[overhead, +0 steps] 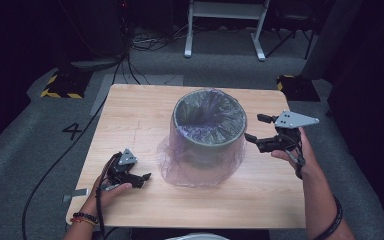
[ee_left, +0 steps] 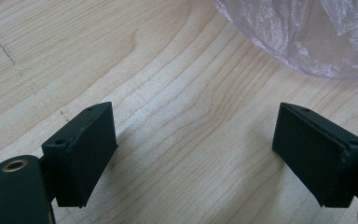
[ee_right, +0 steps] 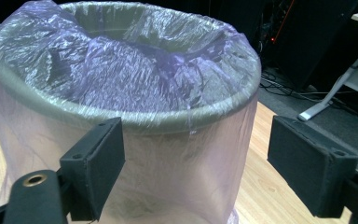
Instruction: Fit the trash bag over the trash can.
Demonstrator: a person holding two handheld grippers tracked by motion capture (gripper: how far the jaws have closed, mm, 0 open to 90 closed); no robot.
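Right claw (ee_right: 196, 163) is hovering wide beside the bin (overhead: 209, 131), mid-surface (overhead: 130, 107); left claw (ee_left: 193, 156) is resting wide. Bag (ee_right: 135, 70) is looking thin, slippery, tearable; pinch skirt below rim.

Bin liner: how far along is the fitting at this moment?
Done: the purple liner lines the bin, folded over its rim, skirt reaching the table. In hand: nothing; left gripper low over bare wood, right gripper beside the bin, both open. Left: perhaps tidying the skirt.

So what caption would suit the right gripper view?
Open right gripper facing a grey bin draped in a clear plastic bag.
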